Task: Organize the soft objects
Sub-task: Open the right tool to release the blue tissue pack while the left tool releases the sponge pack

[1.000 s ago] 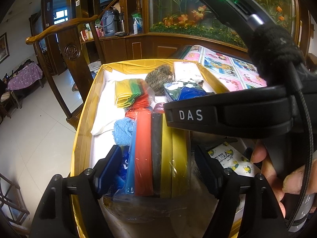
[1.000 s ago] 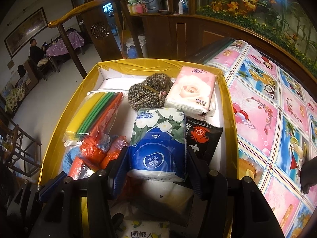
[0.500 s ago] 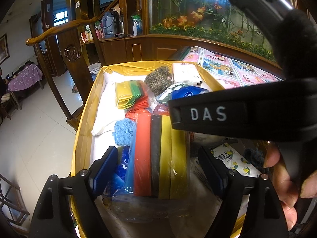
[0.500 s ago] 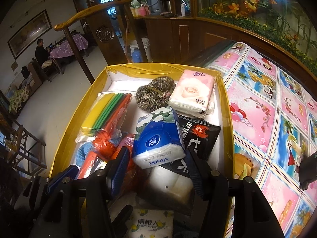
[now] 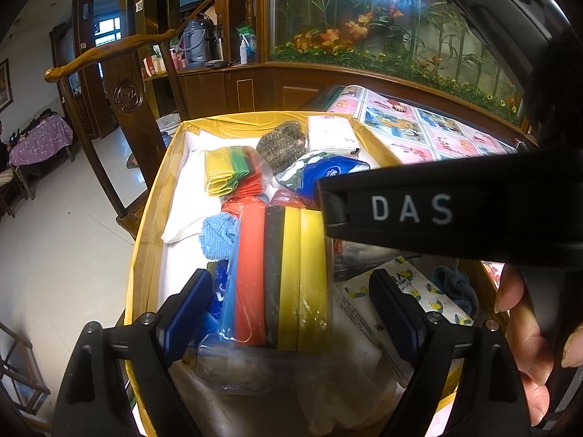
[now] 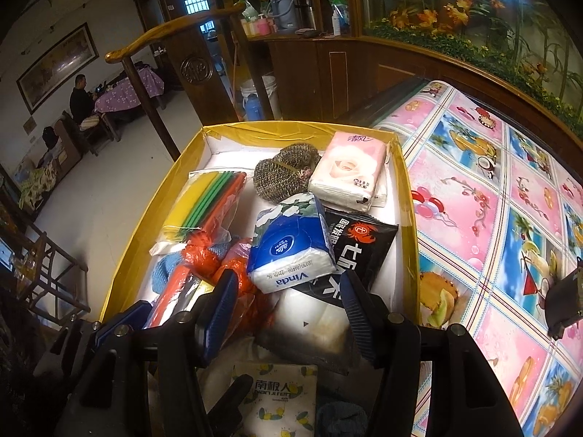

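Note:
A clear bag of red, black and yellow sponges (image 5: 280, 273) lies in the near end of the yellow box (image 5: 145, 240). My left gripper (image 5: 289, 313) straddles the bag. Its jaws are opening and the pads stand clear of the bag on both sides. A blue Vinda tissue pack (image 6: 291, 251) lies tipped on a black crab-print packet (image 6: 360, 251). My right gripper (image 6: 288, 309) hangs open just short of the pack, touching nothing. Further in lie a pink tissue pack (image 6: 346, 171), a knitted brown bundle (image 6: 284, 174) and a bag of coloured cloths (image 6: 204, 200).
A black housing marked DAS (image 5: 437, 211) and a person's hand (image 5: 524, 346) block the right of the left wrist view. A lemon-print pack (image 6: 280, 400) lies nearest. A pink patterned tablecloth (image 6: 492, 200) runs right of the box. A wooden chair back (image 6: 164, 36) stands behind it.
The left jaws have spread wider around the sponge bag. The right gripper has drawn back and up from the blue tissue pack, which has tipped over onto the black packet.

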`<action>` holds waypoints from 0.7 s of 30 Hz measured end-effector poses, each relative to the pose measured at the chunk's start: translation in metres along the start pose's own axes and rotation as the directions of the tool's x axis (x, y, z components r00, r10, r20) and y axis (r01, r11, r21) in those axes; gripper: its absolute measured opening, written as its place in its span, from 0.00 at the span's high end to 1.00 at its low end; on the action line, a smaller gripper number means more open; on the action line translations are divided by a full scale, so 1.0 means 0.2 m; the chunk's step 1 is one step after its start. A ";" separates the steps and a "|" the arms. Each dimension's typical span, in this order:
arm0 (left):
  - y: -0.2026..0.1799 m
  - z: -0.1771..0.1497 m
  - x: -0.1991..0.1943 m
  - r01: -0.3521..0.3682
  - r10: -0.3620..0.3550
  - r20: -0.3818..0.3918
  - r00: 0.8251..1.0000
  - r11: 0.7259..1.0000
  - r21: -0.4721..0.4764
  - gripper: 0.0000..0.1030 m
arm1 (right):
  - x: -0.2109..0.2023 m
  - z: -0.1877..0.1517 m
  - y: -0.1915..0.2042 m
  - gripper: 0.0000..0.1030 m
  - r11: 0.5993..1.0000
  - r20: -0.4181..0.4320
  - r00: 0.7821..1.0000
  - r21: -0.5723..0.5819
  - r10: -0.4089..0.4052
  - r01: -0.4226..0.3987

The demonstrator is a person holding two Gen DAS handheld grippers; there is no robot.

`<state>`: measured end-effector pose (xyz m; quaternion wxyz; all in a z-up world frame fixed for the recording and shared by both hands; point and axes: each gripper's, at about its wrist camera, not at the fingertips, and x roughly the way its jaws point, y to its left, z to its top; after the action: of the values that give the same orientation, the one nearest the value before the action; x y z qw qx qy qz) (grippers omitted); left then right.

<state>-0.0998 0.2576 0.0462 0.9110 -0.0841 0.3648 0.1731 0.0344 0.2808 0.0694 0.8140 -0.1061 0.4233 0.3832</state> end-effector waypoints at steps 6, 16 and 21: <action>0.00 0.00 0.00 -0.001 0.001 0.002 1.000 1.000 0.002 0.15 | -0.04 -0.03 -0.01 0.39 1.000 0.007 1.000 0.007 0.006 -0.006; 0.00 -0.03 -0.02 0.000 0.000 0.006 1.000 1.000 0.005 0.15 | -0.11 -0.11 -0.05 0.38 0.999 0.022 1.000 0.030 0.019 -0.019; 0.00 -0.04 -0.04 -0.001 0.001 0.010 1.000 1.000 0.003 0.15 | -0.16 -0.14 -0.08 0.38 0.999 0.035 0.999 0.045 0.028 -0.030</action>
<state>-0.1093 0.2534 0.0464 0.9129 -0.0815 0.3604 0.1735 0.0184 0.2388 0.0736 0.8177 -0.0749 0.4196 0.3870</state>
